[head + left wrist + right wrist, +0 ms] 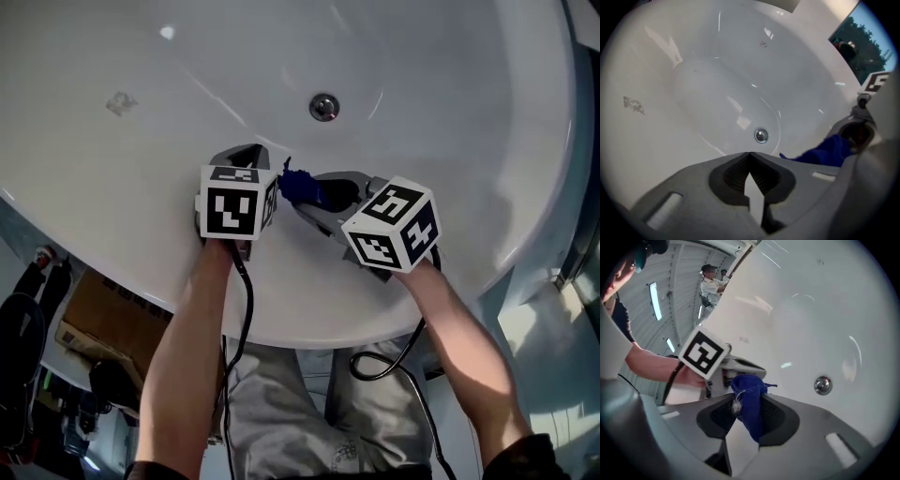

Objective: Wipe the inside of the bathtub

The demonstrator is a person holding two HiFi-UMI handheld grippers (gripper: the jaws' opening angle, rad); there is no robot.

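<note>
The white bathtub (141, 169) fills the head view, with its round metal drain (324, 107) at the bottom. My right gripper (314, 195) is shut on a dark blue cloth (302, 187), which bunches up between its jaws (749, 401) and shows at the right of the left gripper view (827, 151). My left gripper (255, 159) hangs just left of it over the tub's near wall, shut with nothing in its jaws (750, 153). The drain (761, 136) lies just beyond its tips.
A small smudge (120, 102) marks the tub's inner wall at the left, also seen as a smudge (633, 104) in the left gripper view. The tub's near rim (309, 333) runs below both hands. People stand in the background (710, 284).
</note>
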